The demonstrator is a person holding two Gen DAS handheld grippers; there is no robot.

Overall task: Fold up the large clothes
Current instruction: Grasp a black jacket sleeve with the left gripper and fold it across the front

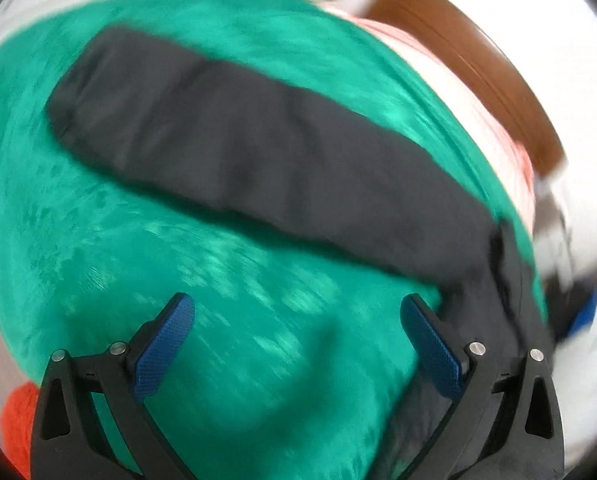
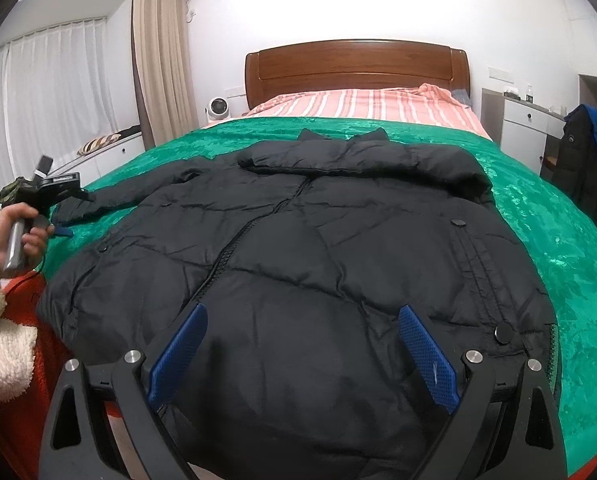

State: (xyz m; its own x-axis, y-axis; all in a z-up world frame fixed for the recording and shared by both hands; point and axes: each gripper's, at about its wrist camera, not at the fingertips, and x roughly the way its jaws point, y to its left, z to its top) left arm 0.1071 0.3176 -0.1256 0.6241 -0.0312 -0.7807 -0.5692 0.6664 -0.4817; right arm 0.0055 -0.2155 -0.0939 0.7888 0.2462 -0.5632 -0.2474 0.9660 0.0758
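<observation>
Across the green cover [image 2: 546, 216] lies the black jacket [image 2: 298, 272], front up, collar toward the headboard [image 2: 356, 65]. Over the jacket's hem my right gripper [image 2: 302, 354] gapes, holding nothing. Beside its outstretched sleeve [image 1: 226, 152] my left gripper [image 1: 298, 344] is spread wide, empty.

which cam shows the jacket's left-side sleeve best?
Left wrist: the sleeve runs across most of the frame on the green blanket, though motion-blurred. Right wrist shows the whole black jacket, but that sleeve is small at the left edge.
</observation>
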